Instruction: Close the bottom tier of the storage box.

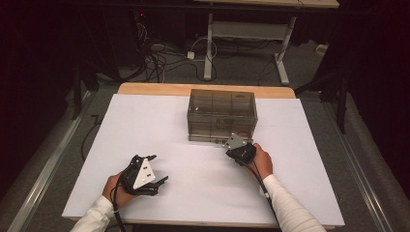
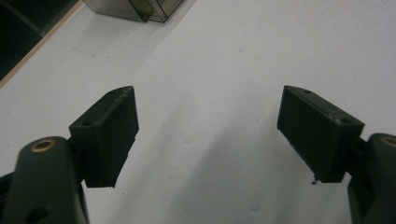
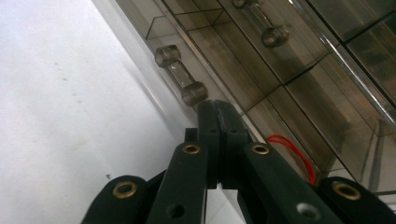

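Note:
A smoky see-through drawer box (image 1: 221, 113) stands at the far middle of the white table top (image 1: 159, 125). My right gripper (image 1: 226, 143) is at the box's lower front. In the right gripper view its jaws are pressed together with nothing between them (image 3: 217, 109), tips right beside one end of a clear bar handle (image 3: 181, 74) on a drawer front. A second handle (image 3: 261, 23) sits higher up. A red loop (image 3: 292, 151) lies inside the drawer. My left gripper (image 1: 158, 168) rests near the front left, jaws wide apart and empty (image 2: 205, 130), with the box corner (image 2: 135, 7) far ahead.
The white sheet covers a wooden table whose far edge (image 1: 145, 89) shows as a bare strip. Beyond it, cables (image 1: 159, 60) lie on the floor under another desk's legs (image 1: 209, 48). A person's sleeves come in from the bottom.

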`<act>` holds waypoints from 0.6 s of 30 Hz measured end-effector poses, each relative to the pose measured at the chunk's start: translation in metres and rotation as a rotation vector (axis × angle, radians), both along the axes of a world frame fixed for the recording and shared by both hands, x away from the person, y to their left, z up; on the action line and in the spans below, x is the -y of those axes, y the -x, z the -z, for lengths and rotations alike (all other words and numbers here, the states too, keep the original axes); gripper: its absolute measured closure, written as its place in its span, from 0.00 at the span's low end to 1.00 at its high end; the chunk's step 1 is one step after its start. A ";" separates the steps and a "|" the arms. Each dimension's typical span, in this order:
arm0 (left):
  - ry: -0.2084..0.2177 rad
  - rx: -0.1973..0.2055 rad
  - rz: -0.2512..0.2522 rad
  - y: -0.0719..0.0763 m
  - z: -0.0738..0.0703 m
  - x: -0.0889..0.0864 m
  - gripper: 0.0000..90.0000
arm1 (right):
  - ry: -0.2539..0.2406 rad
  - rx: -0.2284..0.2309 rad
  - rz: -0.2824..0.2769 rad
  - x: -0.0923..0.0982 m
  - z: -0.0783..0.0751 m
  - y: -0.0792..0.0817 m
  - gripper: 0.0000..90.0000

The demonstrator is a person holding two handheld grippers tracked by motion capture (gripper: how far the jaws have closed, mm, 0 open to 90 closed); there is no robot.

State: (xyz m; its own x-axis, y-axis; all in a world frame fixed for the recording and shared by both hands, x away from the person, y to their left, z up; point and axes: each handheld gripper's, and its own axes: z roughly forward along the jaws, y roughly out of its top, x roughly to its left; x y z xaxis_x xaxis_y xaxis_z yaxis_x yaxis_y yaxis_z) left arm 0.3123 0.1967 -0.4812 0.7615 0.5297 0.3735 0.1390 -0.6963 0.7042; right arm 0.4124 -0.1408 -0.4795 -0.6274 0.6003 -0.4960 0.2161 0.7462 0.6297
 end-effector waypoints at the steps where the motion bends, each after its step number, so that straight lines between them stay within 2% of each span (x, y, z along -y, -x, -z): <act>1: 0.002 -0.001 0.000 0.000 0.000 0.000 0.22 | 0.001 0.001 0.005 0.000 0.000 -0.001 1.00; 18: 0.000 -0.004 0.000 -0.001 0.001 0.000 0.22 | 0.013 0.005 0.019 -0.002 -0.001 -0.007 1.00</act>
State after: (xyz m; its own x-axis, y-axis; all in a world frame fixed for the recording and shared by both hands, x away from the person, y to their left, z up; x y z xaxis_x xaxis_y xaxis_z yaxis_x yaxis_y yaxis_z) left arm 0.3129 0.1968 -0.4817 0.7631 0.5296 0.3705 0.1416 -0.6963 0.7036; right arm 0.4196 -0.1387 -0.4784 -0.6136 0.6052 -0.5072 0.2270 0.7504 0.6208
